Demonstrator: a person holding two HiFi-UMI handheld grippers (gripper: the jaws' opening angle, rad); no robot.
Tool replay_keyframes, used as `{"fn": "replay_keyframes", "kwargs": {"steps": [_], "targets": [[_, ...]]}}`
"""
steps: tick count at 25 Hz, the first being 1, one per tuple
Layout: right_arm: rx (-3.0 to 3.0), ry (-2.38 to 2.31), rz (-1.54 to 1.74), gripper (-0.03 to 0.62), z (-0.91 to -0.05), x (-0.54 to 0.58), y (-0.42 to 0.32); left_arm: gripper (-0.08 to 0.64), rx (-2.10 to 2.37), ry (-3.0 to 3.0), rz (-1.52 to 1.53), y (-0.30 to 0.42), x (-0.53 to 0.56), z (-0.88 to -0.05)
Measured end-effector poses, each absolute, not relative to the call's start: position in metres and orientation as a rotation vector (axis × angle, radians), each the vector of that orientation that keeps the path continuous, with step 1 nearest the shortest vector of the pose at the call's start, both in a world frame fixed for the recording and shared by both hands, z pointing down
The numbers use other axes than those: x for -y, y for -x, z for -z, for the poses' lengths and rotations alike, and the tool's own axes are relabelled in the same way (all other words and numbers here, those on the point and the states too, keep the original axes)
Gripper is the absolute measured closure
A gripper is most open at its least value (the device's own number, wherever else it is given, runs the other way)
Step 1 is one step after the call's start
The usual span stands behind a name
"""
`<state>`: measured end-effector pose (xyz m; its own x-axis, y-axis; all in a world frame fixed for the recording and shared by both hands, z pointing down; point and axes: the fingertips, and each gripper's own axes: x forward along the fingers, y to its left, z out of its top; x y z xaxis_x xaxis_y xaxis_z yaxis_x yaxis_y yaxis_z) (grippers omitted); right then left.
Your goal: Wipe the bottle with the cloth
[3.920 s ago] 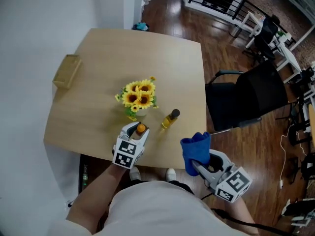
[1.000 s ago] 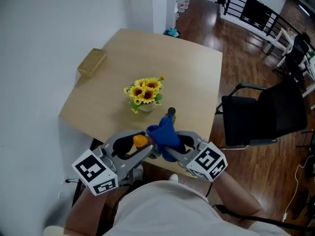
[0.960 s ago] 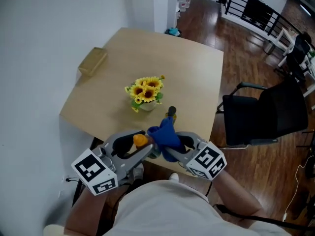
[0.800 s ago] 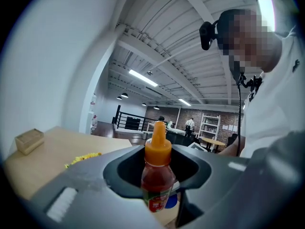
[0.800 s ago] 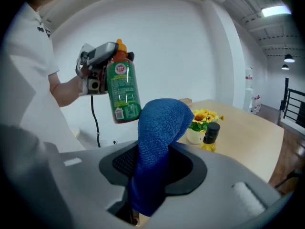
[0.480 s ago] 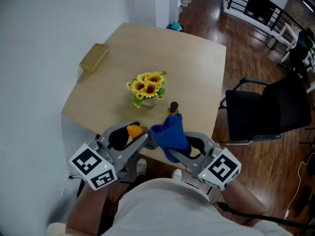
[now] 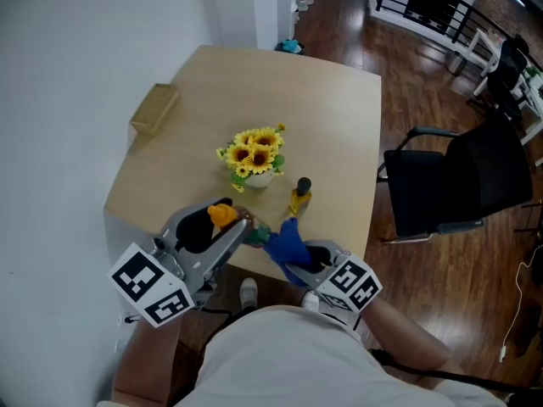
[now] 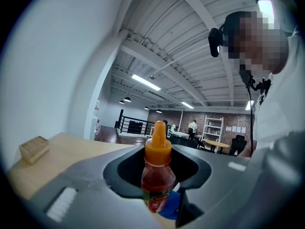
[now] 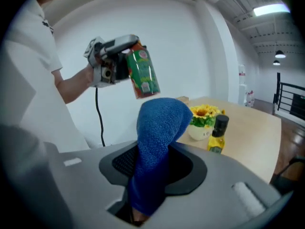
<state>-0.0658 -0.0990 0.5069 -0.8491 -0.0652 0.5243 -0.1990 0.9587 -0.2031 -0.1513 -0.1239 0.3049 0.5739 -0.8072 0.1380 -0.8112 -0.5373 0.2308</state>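
Note:
A small sauce bottle (image 8: 157, 178) with an orange cap, red contents and a green label stands between the jaws of my left gripper (image 8: 159, 197), which is shut on it. In the head view the bottle (image 7: 240, 225) lies tilted above the table's near edge, held by the left gripper (image 7: 231, 230). My right gripper (image 7: 304, 261) is shut on a blue cloth (image 7: 286, 242), whose tip is at the bottle's bottom end. In the right gripper view the cloth (image 9: 158, 142) rises from the right gripper (image 9: 143, 204) just under the bottle (image 9: 143, 74); whether they touch is unclear.
On the wooden table (image 7: 331, 117) stand a pot of sunflowers (image 7: 253, 155), a yellow oil bottle (image 7: 299, 198) with a black cap and a small wooden box (image 7: 153, 108). A black office chair (image 7: 462, 176) sits to the right. A white wall runs along the left.
The cloth and right gripper have dropped lower and toward me, with the cloth tip now by the bottle's base. The left gripper has tilted the bottle slightly.

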Motion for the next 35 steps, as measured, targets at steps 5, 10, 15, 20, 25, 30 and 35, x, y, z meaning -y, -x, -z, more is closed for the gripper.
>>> {"fn": "replay_keyframes", "kwargs": {"steps": [5, 10, 15, 20, 25, 30, 35], "targets": [[2.499, -0.176, -0.478, 0.439, -0.528, 0.099, 0.091, 0.397, 1.261, -2.604, -0.006, 0.156, 0.123, -0.293], [2.554, -0.108, -0.496, 0.439, -0.500, 0.086, 0.139, 0.397, 1.184, -2.635, -0.073, 0.153, 0.125, -0.310], [2.517, -0.172, -0.506, 0.439, -0.506, 0.079, 0.141, 0.397, 1.162, -2.634, -0.157, 0.171, 0.126, -0.332], [2.506, -0.343, -0.582, 0.439, -0.510, 0.084, 0.112, 0.397, 1.137, -2.663, -0.238, 0.183, 0.130, -0.349], [2.508, -0.622, -0.663, 0.439, -0.498, 0.087, 0.060, 0.397, 1.116, -2.671, -0.308, 0.183, 0.147, -0.385], [2.466, -0.875, -0.716, 0.439, -0.491, 0.076, 0.009, 0.396, 1.171, -2.661, -0.357, 0.184, 0.176, -0.447], [2.399, -0.992, -0.746, 0.439, -0.486, 0.058, -0.024, 0.396, 1.258, -2.601, -0.394, 0.183, 0.208, -0.512]]}}
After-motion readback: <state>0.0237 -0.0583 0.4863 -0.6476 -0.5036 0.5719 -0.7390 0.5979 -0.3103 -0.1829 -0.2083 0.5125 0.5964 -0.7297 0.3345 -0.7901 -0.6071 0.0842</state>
